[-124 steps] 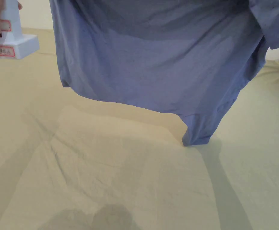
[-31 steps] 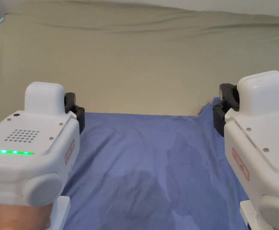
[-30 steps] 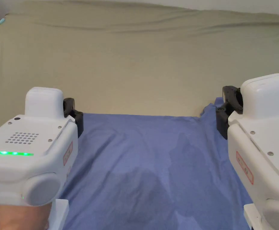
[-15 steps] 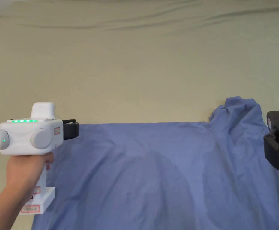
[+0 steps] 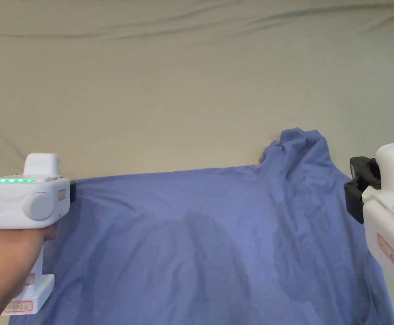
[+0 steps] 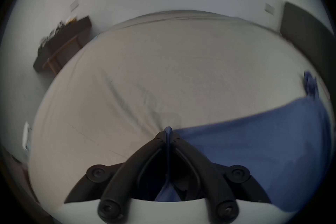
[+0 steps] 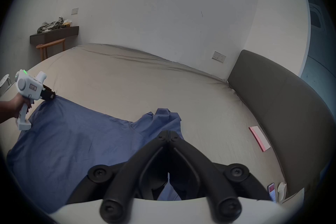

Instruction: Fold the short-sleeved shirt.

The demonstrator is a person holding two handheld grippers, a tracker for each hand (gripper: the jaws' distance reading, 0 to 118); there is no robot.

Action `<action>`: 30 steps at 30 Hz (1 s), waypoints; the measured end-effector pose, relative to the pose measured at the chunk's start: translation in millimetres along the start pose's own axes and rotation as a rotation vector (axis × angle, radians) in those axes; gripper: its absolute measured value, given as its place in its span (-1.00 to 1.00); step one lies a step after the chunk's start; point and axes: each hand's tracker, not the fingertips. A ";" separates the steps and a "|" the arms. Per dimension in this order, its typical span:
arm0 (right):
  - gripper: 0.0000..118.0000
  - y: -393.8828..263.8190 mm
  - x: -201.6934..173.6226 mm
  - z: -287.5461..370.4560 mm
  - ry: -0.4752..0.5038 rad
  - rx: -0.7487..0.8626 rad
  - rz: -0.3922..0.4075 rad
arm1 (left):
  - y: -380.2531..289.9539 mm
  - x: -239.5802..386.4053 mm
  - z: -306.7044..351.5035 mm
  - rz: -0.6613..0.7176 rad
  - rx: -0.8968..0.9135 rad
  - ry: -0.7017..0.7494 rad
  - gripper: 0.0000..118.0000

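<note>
A blue short-sleeved shirt (image 5: pixel 200 237) lies spread on the beige bed sheet (image 5: pixel 192 84), its far edge running straight from left to right. My left gripper (image 5: pixel 72 191) is at the edge's left end, held by a hand. In the left gripper view its jaws (image 6: pixel 168 134) are shut on a pinch of the shirt (image 6: pixel 254 146). My right gripper (image 5: pixel 352 190) is at the right side, just below a bunched-up bit of fabric (image 5: pixel 300 148). Its jaws (image 7: pixel 169 135) are shut, with the shirt (image 7: pixel 72 137) caught between them. The right gripper view also shows the left gripper (image 7: pixel 49 96) farther off.
A dark padded headboard (image 7: pixel 281 100) runs along the bed's right side. A pink and white card (image 7: pixel 259 138) and a phone (image 7: pixel 271 189) lie near it. A dark shelf (image 7: pixel 54 35) and a wooden stool (image 7: pixel 49 46) stand by the far wall.
Four seconds ago the shirt hung in the air; now it lies on the bed. Over the last second the two grippers have moved apart sideways, drawing the far edge straight.
</note>
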 end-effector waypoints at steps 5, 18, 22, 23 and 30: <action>-1.00 4.4 27.4 -20.9 0.073 -0.074 -0.078 | -3.6 -0.5 43.3 -0.043 0.098 -0.028 -0.99; 0.94 -13.0 71.6 -215.7 0.136 -0.470 -0.051 | 4.2 -24.1 170.5 -0.074 0.290 -0.093 -0.99; 0.94 -35.5 73.2 -263.2 0.067 -0.604 -0.045 | -3.1 -22.1 175.2 -0.090 0.285 -0.087 -0.99; 0.95 -40.9 72.5 -270.7 0.050 -0.625 -0.030 | -5.7 -21.5 175.3 -0.104 0.284 -0.083 -0.99; 0.76 -39.6 70.5 -258.4 0.148 -0.573 -0.088 | -18.8 -15.5 167.0 -0.103 0.257 -0.090 -0.99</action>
